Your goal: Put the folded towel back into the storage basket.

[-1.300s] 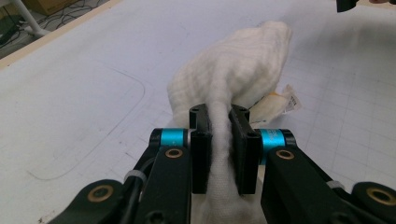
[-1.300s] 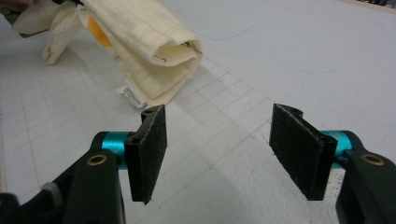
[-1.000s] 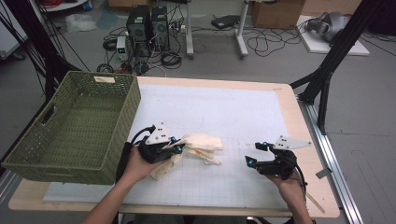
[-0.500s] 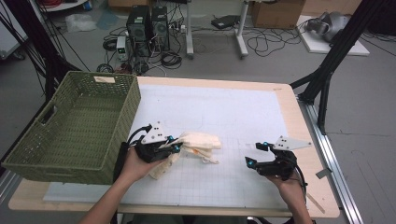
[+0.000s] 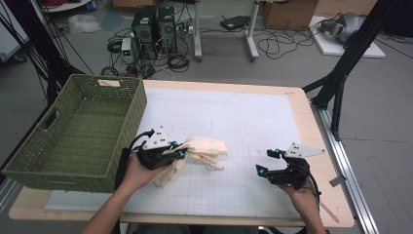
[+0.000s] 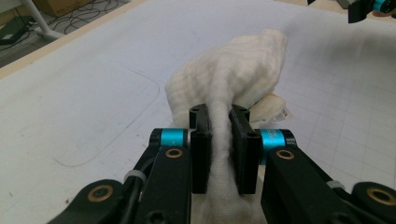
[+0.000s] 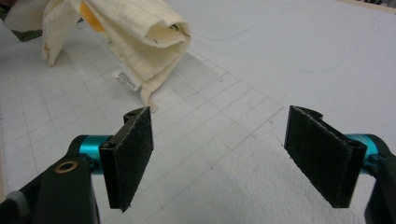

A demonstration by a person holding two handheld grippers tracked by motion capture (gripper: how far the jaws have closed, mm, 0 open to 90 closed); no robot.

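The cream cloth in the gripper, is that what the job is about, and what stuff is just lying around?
Part of the job:
- cream waffle-weave cloth, pinched in the left gripper
- right gripper, open, waiting nearby
- green woven basket, beside the cloth, likely its goal

Just lying about:
- black computer towers on the floor
- brown cardboard box

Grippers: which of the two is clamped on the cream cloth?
The left gripper: its black jaws pinch the cream knitted cloth between them. The right gripper stands open over the white gridded mat, apart from it.
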